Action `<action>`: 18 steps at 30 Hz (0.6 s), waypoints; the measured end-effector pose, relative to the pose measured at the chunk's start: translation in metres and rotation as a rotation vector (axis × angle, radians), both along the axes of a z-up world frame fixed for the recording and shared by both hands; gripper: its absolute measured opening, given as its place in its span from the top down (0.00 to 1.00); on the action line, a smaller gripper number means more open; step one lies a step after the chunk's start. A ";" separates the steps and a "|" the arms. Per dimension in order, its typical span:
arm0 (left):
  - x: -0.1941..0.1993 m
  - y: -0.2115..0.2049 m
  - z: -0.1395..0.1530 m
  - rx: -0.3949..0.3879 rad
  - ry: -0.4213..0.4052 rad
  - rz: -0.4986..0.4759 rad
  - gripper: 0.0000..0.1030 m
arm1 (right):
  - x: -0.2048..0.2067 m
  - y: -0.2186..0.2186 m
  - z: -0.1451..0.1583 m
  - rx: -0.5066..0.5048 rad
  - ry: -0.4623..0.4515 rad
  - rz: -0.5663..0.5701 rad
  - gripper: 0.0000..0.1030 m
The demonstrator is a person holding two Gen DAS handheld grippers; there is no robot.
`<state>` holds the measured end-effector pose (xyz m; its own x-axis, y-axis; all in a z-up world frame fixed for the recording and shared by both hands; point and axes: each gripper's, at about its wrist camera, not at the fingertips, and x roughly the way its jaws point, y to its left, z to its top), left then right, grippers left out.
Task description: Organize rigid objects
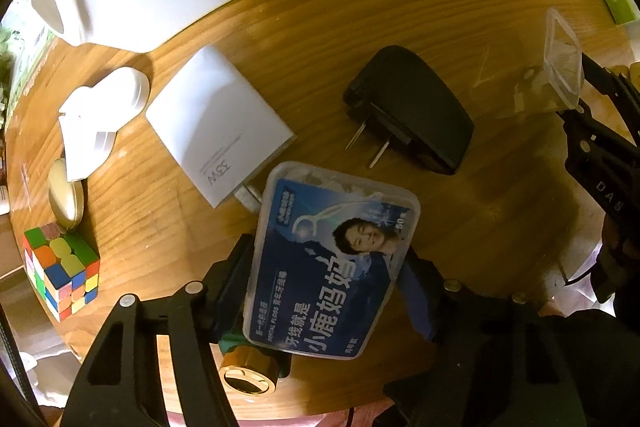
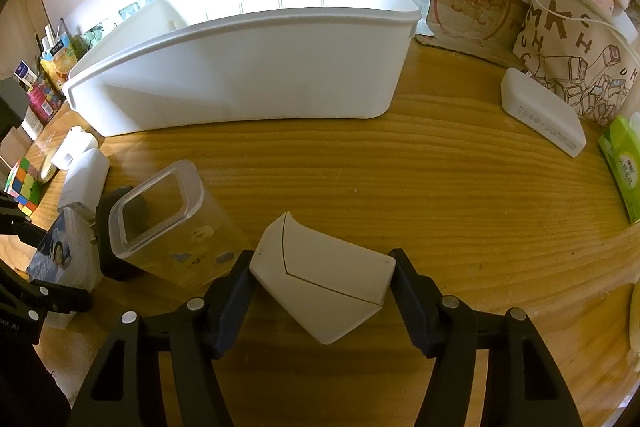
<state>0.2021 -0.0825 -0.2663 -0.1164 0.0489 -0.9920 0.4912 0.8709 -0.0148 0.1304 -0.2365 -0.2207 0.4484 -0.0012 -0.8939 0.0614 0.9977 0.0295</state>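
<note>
A wooden worktop (image 2: 440, 195) carries a long white plastic bin (image 2: 248, 75), which serves here as the landmark.

The left hand-held gripper (image 1: 332, 267) is clamped on a flat clear dental floss box (image 1: 332, 259) with a blue printed label, held in front of the bin and tilted. Whether the box touches the worktop cannot be told. Beyond it, between the box and the bin, lie a white charger block (image 1: 216, 123) and a black plug adapter (image 1: 412, 107) with two metal prongs. A smaller white plug (image 1: 104, 111) sits just beside the white charger, near the bin's left end. Further left of the bin's end, toward the worktop edge, are a round gold tin (image 1: 66, 199) and a colourful puzzle cube (image 1: 60, 267).

The right hand-held gripper (image 2: 322, 291) has a white wedge-shaped case (image 2: 324, 279) between its fingers (image 2: 232, 299), in front of the bin's middle; the fingers press against both sides of it. Just left of that case lies a clear plastic container (image 2: 160, 219) on its side, its open mouth facing the bin.

Off the bin's right end rest a white power bank (image 2: 540, 111), a printed cloth pouch (image 2: 580, 51) and a green tissue pack (image 2: 624, 167).
</note>
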 end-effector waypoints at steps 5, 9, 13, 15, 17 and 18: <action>0.001 -0.009 0.000 0.000 0.001 -0.003 0.34 | -0.002 0.001 0.000 0.000 0.007 -0.004 0.36; 0.003 -0.011 0.003 0.000 -0.001 -0.002 0.34 | -0.004 0.002 0.001 -0.003 0.010 -0.004 0.36; 0.002 -0.004 0.015 -0.010 -0.014 -0.006 0.36 | -0.007 0.005 0.003 -0.005 0.008 -0.002 0.36; 0.002 -0.004 0.018 -0.013 -0.019 -0.007 0.36 | -0.009 0.006 0.004 -0.007 0.007 -0.002 0.36; 0.001 -0.002 0.020 -0.018 -0.024 -0.007 0.36 | -0.010 0.008 0.005 -0.006 0.007 -0.003 0.36; 0.001 -0.002 0.021 -0.020 -0.025 -0.005 0.36 | -0.011 0.009 0.006 -0.005 0.006 -0.004 0.36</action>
